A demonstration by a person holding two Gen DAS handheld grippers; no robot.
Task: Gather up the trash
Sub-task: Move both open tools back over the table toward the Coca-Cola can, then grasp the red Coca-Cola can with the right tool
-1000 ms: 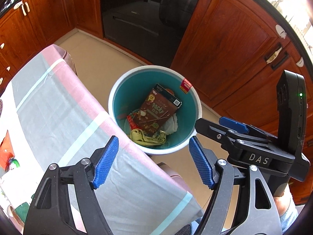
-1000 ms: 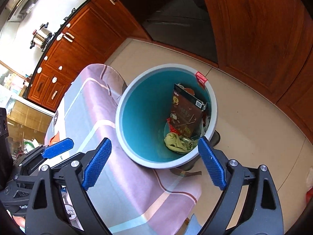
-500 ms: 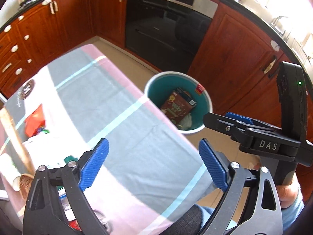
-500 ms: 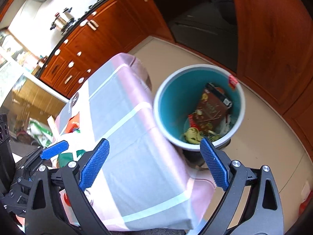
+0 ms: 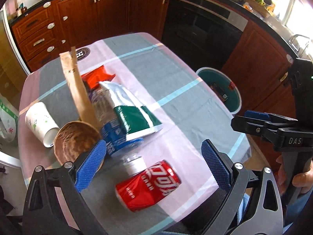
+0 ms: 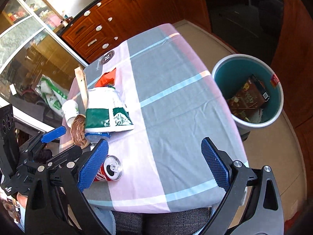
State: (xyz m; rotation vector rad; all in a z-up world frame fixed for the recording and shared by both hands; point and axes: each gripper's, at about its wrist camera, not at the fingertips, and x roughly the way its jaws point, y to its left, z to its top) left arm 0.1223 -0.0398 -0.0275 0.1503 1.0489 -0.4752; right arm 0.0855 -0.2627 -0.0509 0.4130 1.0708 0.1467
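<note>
While both jaws have just been opening with nothing between them, the left gripper (image 5: 153,168) hangs over the red cola can (image 5: 148,185). The right gripper (image 6: 154,164) spreads over bare tablecloth (image 6: 172,90) near its front edge; the bin (image 6: 277,115) stands beyond the right edge.

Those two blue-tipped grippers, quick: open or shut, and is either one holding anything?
Left gripper: open, jaws just widened, holding nothing; the red can lies loose below.
Right gripper: open, empty, over the tablecloth.

Wooden cabinets (image 5: 109,9), a black oven (image 5: 201,33), a checked tablecloth (image 5: 172,90).
</note>
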